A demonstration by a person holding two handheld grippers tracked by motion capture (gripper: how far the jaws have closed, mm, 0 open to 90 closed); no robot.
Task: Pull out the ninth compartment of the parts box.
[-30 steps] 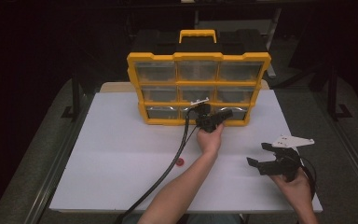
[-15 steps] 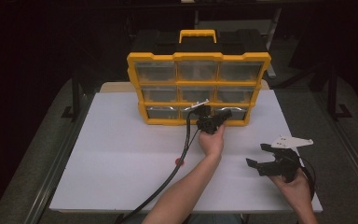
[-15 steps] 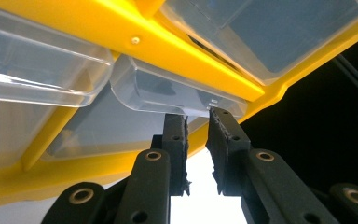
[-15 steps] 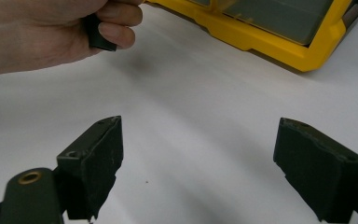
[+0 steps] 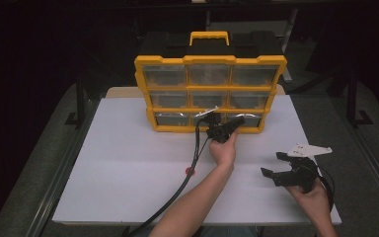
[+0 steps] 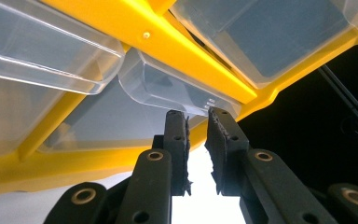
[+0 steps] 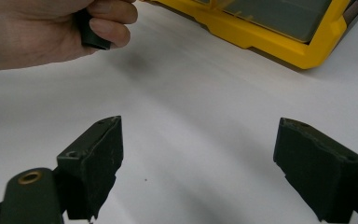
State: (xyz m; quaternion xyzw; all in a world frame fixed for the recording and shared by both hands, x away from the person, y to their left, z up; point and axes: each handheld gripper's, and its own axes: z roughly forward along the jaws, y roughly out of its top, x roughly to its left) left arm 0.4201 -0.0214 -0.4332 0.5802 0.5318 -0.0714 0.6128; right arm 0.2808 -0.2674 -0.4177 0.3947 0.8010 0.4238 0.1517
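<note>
Yellow drawer cabinet [image 5: 210, 89] stood upright at the far middle of the white tabletop [image 5: 128, 163], three rows of three clear drawers, black top with a yellow handle.

Left gripper [image 5: 220, 129] was held up against the cabinet's bottom row, at the middle drawer. In the left gripper view the clear pull tab [image 6: 168, 86] of that drawer sat just above the tips of the fingers [image 6: 176, 140]; the two pads stood close together with a narrow gap between them, nothing pinched in it. Whether the tips touched the tab could not be told. The left hand [image 5: 223, 150] gripped the tool from below, with its cable [image 5: 187, 177] trailing back across the tabletop past a small red object [image 5: 189, 171].

Right gripper [image 5: 287, 172] was low over the near right of the tabletop, well apart from the cabinet. Its fingers [image 7: 98, 154] were spread wide and held nothing, bare white surface between them
</note>
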